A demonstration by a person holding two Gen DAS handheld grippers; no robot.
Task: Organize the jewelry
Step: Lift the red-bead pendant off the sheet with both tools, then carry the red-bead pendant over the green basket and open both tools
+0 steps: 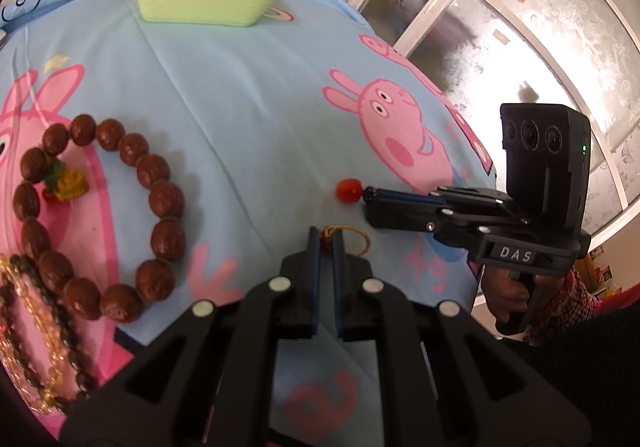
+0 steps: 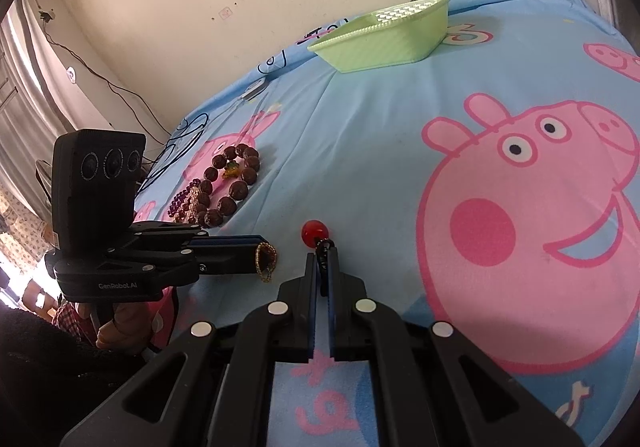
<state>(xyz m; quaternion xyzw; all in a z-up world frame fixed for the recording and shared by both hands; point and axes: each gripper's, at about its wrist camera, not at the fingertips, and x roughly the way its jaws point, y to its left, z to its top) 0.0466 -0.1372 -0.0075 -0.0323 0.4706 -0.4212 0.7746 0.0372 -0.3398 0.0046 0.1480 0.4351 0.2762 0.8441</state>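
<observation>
Left wrist view: left gripper [image 1: 327, 243] clamps gold chain [image 1: 352, 237]; right gripper [image 1: 370, 194] pinches red-bead cord [image 1: 348, 191]; either thin piece may slip free.

light green basket [image 1: 200, 3], brown bead bracelet [image 1: 104, 215], red bead [image 2: 315, 231], blue pig-print sheet [image 1: 248, 95].

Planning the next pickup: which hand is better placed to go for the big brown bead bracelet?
Probably left. The brown bead bracelet lies just beside the left tongs, though they are shut on a gold chain. The right tongs grip a cord with a red bead, farther away.
</observation>
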